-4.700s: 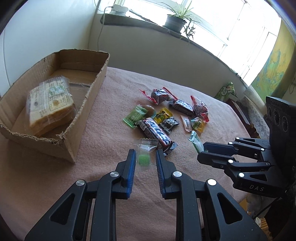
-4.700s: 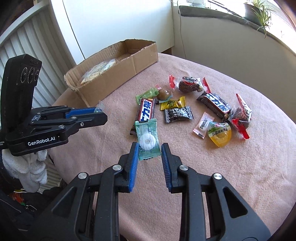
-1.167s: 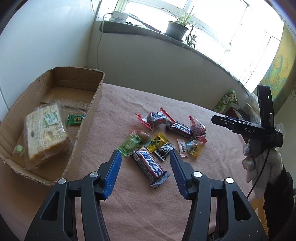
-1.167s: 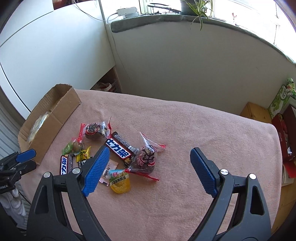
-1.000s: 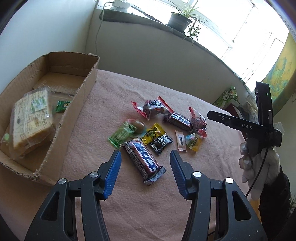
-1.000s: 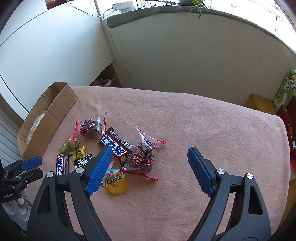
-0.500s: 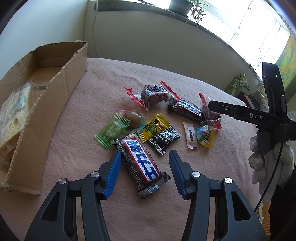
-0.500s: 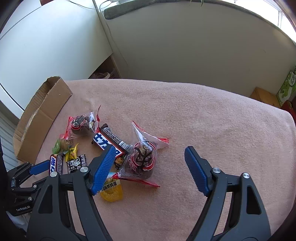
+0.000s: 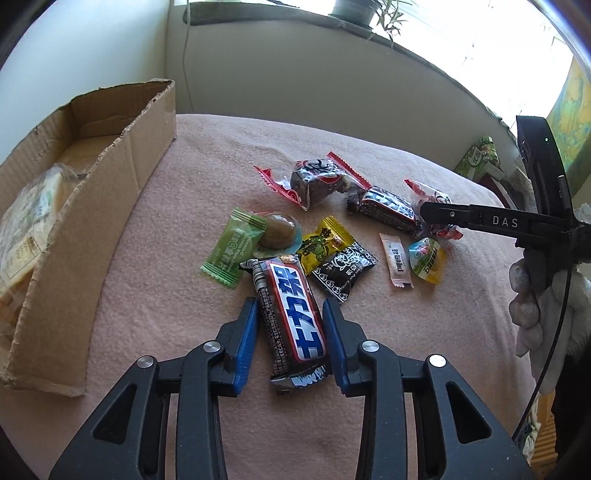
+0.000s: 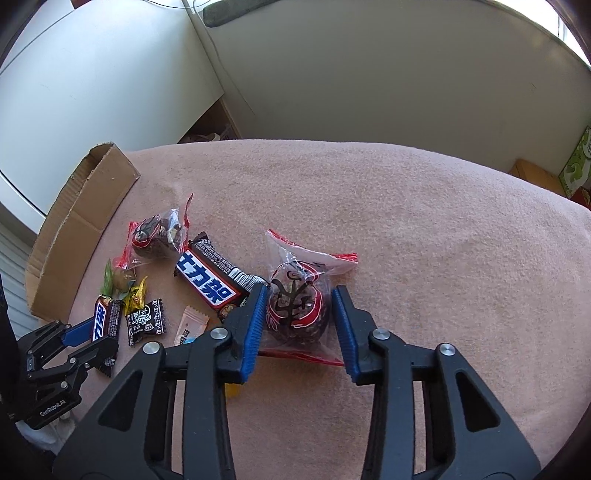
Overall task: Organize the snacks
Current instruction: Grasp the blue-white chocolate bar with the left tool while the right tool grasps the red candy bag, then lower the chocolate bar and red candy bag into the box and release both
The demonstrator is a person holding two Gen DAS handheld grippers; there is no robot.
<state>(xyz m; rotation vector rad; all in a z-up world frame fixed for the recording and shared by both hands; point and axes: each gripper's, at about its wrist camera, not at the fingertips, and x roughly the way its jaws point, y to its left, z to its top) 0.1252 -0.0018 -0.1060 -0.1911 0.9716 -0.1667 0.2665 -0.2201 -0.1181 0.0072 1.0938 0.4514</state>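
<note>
My left gripper [image 9: 290, 325] is open, its blue pads on either side of a brown chocolate bar [image 9: 290, 315] that lies on the pink cloth. My right gripper [image 10: 301, 317] is open around a clear red-edged packet with a dark round snack [image 10: 297, 304], with small gaps at both pads. Other snacks lie between them: a second chocolate bar [image 10: 208, 282], a second red-edged packet [image 9: 314, 181], a green candy [image 9: 232, 253], a yellow candy [image 9: 321, 243], a black candy [image 9: 343, 269] and a jelly cup [image 9: 426, 258]. The cardboard box [image 9: 122, 158] at the left holds a wrapped bread pack [image 9: 22, 218].
The pink cloth [image 10: 424, 229] covers the whole table and drops off at its edges. A wall and a window sill with a potted plant [image 9: 354, 7] stand behind. Green boxes [image 9: 478, 155] sit beyond the table's right side.
Both grippers have come down and forward onto the snacks. The left jaws have narrowed around the chocolate bar, the right jaws around the red-edged packet. Earlier two small candies went into the box.
</note>
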